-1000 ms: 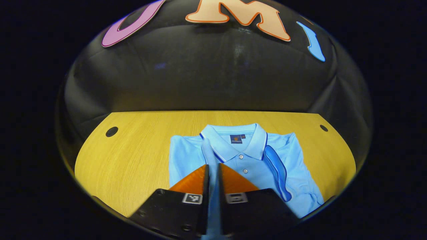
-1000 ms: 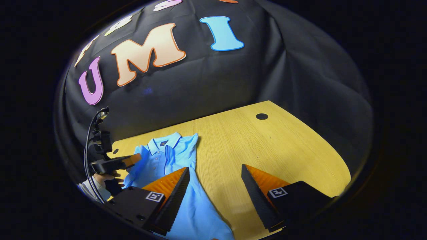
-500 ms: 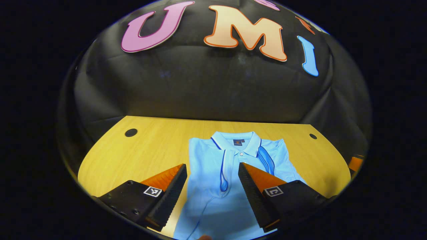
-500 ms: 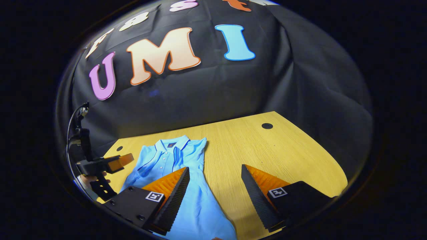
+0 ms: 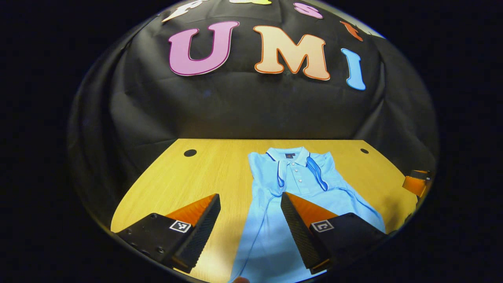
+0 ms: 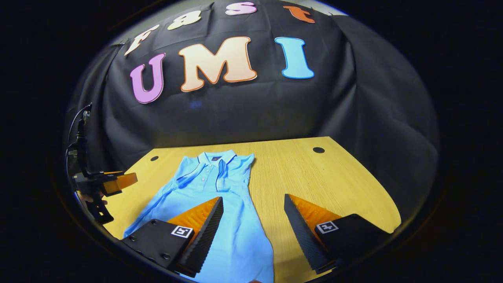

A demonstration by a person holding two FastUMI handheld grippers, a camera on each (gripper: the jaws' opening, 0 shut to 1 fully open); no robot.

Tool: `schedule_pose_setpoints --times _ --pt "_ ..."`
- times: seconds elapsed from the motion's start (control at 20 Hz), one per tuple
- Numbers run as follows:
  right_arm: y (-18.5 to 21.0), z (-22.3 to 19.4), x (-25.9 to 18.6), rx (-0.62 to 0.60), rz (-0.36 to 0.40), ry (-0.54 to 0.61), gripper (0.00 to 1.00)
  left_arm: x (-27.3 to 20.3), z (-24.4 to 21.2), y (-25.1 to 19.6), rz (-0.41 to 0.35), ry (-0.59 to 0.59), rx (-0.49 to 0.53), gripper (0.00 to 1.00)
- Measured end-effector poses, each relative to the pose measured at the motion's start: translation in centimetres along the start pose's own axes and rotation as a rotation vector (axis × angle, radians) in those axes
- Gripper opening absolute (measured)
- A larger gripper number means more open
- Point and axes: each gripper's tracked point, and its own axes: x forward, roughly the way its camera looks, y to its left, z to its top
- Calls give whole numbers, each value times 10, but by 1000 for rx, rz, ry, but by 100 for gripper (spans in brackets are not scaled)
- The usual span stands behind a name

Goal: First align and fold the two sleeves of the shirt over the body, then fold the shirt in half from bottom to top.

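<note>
**Both sleeves lie folded over the shirt**

Two sleeves, left sleeve [image 5: 279,175] and right sleeve [image 5: 316,173], lie folded inward over the shirt [image 5: 298,196], flat on the table [image 5: 188,184]. The left gripper [image 5: 250,204] hangs released above the shirt's left edge. The right gripper [image 6: 253,206] hangs released above its right edge, grasping nothing.

A black cloth wall [image 5: 251,106] fills the upper half of both views, creased and hanging in soft folds, darker toward the left and right edges. Below it, across the lower middle of each frame, lies a light wooden table [image 5: 204,173] with fine straight grain. Two small dark round holes [image 5: 190,153] sit near its far corners, another showing in the right gripper view [image 6: 318,150]. Light falls brightest on the tabletop.
</note>
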Motion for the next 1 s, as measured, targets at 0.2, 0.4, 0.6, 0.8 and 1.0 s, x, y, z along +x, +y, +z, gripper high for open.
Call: schedule_pose_setpoints --times 0.2,0.4,0.6,0.8,1.0 --pt "-1 -27 -26 -26 2 14 98 -39 -32 5 2 34 15 94" --pt "-8 -65 -48 -53 -1 66 98 -75 -67 11 6 61 33 95" --pt "-18 -106 -70 -82 -10 133 98 -100 -105 11 3 106 47 95" --pt "-16 -134 -80 -112 -2 174 98 -115 -150 7 -2 185 43 95" --pt "-13 -163 -84 -138 2 222 98 -129 -188 2 -16 245 64 96"
